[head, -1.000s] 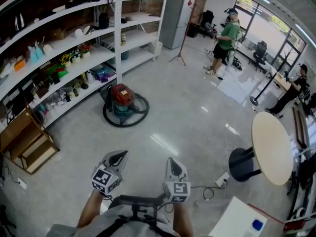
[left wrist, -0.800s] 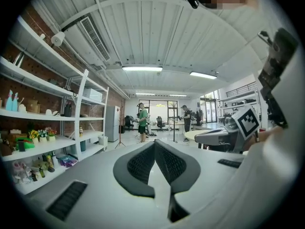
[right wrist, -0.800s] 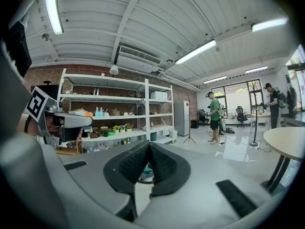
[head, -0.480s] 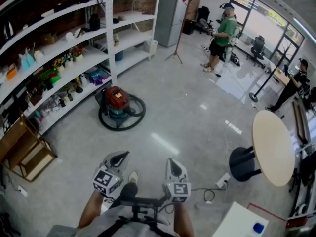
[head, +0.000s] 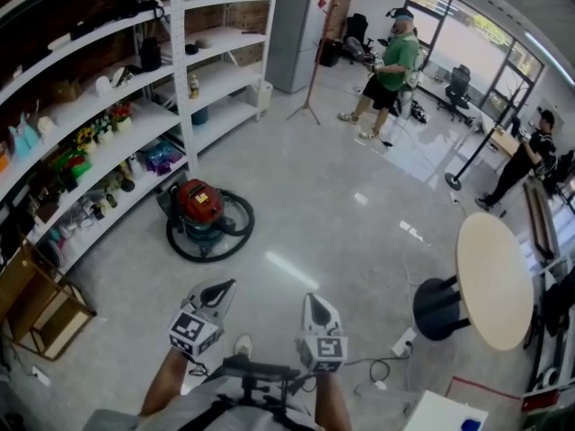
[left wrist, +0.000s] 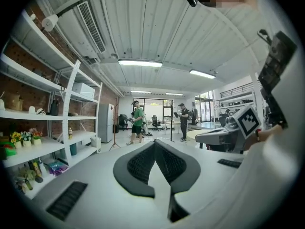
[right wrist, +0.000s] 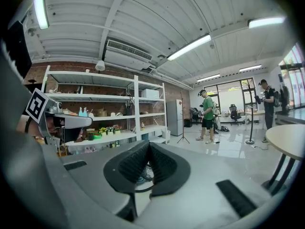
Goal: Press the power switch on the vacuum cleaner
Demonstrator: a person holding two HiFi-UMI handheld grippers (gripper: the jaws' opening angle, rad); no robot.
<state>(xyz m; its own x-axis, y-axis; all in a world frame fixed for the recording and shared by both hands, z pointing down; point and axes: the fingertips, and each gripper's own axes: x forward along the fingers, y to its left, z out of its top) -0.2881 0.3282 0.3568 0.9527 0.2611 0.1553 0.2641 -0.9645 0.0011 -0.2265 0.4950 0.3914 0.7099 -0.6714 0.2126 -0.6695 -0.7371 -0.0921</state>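
Note:
The vacuum cleaner (head: 199,205) is a red-topped canister on the floor with its black hose (head: 235,225) coiled round it, beside the shelving. It stands well ahead and to the left of both grippers. My left gripper (head: 216,292) and right gripper (head: 314,306) are held side by side near my body, both pointing forward and apart from the vacuum. In the left gripper view the left gripper (left wrist: 155,146) has its jaws closed tip to tip, empty. In the right gripper view the right gripper (right wrist: 147,147) is likewise shut on nothing. The switch itself is too small to make out.
White shelving (head: 108,124) full of small items runs along the left. A wooden crate (head: 40,308) sits at lower left. A round table (head: 490,281) stands to the right, with a cable and socket strip (head: 400,344) on the floor. Two people (head: 386,65) stand at the back.
The view has shifted forward and right, so the vacuum now sits further left and lower in the head view. Both grippers stay shut and held in the same place.

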